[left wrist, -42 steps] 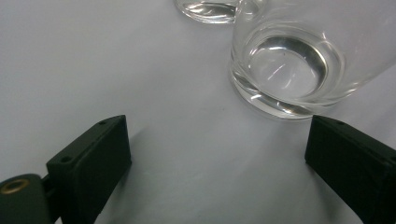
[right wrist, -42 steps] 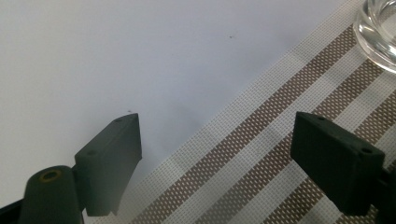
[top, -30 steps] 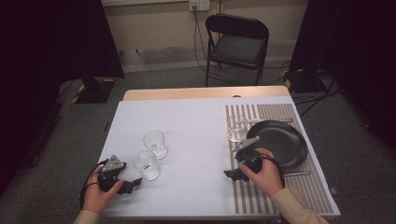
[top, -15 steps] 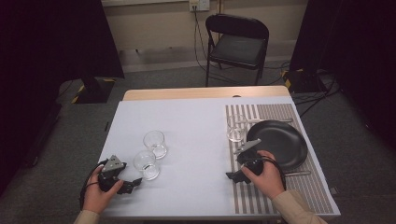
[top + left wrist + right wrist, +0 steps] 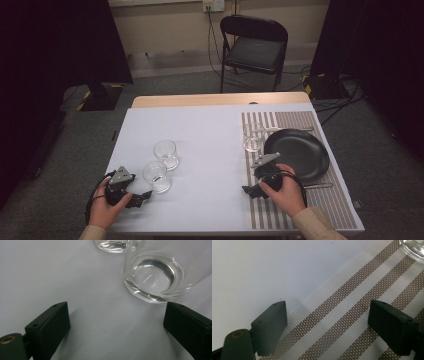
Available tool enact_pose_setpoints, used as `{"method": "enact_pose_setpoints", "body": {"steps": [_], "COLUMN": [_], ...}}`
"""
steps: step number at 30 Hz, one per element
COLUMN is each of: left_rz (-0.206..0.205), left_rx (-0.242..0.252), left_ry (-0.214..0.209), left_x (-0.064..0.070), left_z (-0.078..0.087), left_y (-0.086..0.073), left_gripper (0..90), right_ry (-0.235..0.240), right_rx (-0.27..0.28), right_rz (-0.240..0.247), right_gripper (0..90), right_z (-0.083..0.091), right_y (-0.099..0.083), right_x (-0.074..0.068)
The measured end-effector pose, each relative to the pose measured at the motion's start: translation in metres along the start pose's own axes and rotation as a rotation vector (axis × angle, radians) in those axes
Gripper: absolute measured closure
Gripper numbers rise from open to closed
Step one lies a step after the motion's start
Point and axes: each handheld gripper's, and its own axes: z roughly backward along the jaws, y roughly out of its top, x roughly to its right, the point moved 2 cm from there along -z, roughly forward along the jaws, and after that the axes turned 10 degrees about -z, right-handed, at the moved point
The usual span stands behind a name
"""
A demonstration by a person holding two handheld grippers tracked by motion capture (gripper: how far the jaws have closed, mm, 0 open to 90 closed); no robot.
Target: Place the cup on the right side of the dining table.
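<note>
Glass point(image 5: 152, 277) stands just ahead of open left gripper point(image 5: 117, 332).

Bright table, dark surroundings
You get even overhead light on the white table point(image 5: 210, 135); the room's sides fall black, soft shadows sit under the jaws, the glass point(image 5: 155, 277) glints, and the close views blur slightly

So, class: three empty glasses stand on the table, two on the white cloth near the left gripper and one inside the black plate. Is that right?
Not quite. The third glass stands on the striped placemat beside the black plate, not inside it, as the high view shows. The other two glasses do stand near the left gripper.
</note>
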Motion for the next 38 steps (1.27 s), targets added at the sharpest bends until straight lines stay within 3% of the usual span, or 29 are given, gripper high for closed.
{"method": "enact_pose_setpoints", "body": {"steps": [6,23,38], "left_rz": [-0.002,0.0,-0.004], "left_rx": [0.0,0.0,0.0], "left_ry": [0.0,0.0,0.001], "left_x": [0.0,0.0,0.0], "left_z": [0.0,0.0,0.0], "left_y": [0.0,0.0,0.0], "left_gripper": [6.1,6.1,6.1], "right_ry": [-0.03,-0.014,-0.014], "right_rx": [0.048,0.181,0.18], "right_rz": [0.002,-0.001,-0.004], "right_gripper": [13.2,12.7,12.7], "right_z": [-0.002,-0.002,-0.002], "right_y": [-0.005,-0.019,-0.02], "right_x": [-0.003,-0.001,-0.002]}}
